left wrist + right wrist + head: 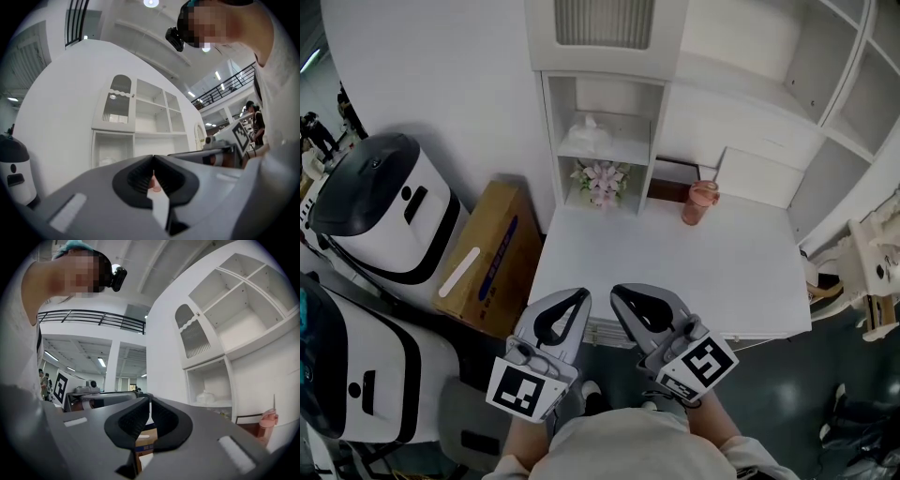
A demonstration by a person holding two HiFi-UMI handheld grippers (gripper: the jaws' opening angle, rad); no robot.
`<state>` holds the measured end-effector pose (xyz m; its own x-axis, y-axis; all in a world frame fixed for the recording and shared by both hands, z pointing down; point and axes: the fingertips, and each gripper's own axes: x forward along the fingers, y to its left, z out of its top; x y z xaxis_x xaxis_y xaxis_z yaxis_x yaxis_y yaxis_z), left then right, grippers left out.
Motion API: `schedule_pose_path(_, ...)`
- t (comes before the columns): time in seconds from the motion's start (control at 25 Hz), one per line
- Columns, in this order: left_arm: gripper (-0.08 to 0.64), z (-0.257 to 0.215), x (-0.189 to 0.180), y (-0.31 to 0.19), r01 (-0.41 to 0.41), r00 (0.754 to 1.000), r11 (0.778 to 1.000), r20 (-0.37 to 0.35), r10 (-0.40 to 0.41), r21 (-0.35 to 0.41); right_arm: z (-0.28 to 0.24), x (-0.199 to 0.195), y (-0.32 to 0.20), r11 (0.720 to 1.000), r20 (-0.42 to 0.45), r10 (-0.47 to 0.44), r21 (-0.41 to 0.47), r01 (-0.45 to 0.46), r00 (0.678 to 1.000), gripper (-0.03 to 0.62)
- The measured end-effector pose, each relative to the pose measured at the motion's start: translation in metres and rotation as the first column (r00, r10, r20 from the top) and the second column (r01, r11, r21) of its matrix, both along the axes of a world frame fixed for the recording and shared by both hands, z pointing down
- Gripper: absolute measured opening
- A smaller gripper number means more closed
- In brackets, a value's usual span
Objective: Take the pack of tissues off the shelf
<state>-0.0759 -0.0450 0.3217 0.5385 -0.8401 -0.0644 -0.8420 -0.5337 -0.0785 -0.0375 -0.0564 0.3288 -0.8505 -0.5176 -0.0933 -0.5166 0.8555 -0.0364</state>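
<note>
Tissue pack, soft crinkled plastic, rests on smooth white shelf.

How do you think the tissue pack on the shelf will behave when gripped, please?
The pack of tissues looks crumpled and puffy, so it is probably soft, light and squashable. Its translucent wrap may slip between the fingers.

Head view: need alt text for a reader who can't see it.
The left gripper and right gripper, both shut and empty, hover side by side over the near edge of a white table. Beyond, the pack of tissues sits on a white shelf, flowers below it, a pink cup on the table to the right.
</note>
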Motion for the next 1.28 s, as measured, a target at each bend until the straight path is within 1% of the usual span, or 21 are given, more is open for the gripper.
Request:
schedule_pose_path(0.24,0.002,0.002,-0.019,-0.011,-0.047,0.999,0.999,-0.002,0.047,-0.004,0.002,-0.016,-0.011,0.998,0.003,0.056,-0.011,-0.056,0.998,0.005)
schedule_pose_path(0.56,0.002,0.010,-0.029,-0.019,-0.086,0.996,0.996,-0.013,0.086,-0.009,0.008,-0.027,-0.017,0.996,-0.009,0.088,-0.023,-0.088,0.996,0.006)
schedule_pose_path(0.64,0.003,0.008,-0.031,-0.024,-0.087,0.996,0.996,-0.014,0.087,0.012,0.010,-0.026,-0.022,0.995,-0.011,0.094,-0.028,-0.094,0.996,0.006)
schedule_pose_path(0.76,0.003,0.012,-0.031,-0.031,-0.087,0.996,0.996,-0.018,0.087,-0.016,0.011,-0.024,-0.031,0.994,-0.010,0.102,-0.036,-0.102,0.995,0.006)
schedule_pose_path(0.88,0.002,0.012,-0.031,-0.042,-0.081,0.997,0.997,-0.017,0.081,-0.005,0.012,-0.024,-0.041,0.994,-0.009,0.100,-0.043,-0.100,0.995,0.006)
schedule_pose_path(0.96,0.002,0.014,-0.031,-0.049,-0.078,0.997,0.997,-0.022,0.077,-0.029,0.013,-0.024,-0.049,0.994,-0.010,0.097,-0.046,-0.097,0.995,0.008)
schedule_pose_path(1.0,0.002,0.014,-0.031,-0.053,-0.077,0.997,0.997,-0.023,0.076,-0.029,0.013,-0.024,-0.054,0.994,-0.010,0.096,-0.047,-0.097,0.995,0.008)
schedule_pose_path(1.08,0.002,0.010,-0.031,-0.064,-0.073,0.997,0.997,-0.018,0.073,-0.003,0.012,-0.023,-0.064,0.995,-0.012,0.093,-0.047,-0.094,0.996,0.009)
schedule_pose_path(1.28,0.002,0.003,-0.029,-0.091,-0.059,0.998,0.998,-0.012,0.059,0.029,0.007,-0.020,-0.092,0.995,-0.011,0.087,-0.042,-0.087,0.996,0.011)
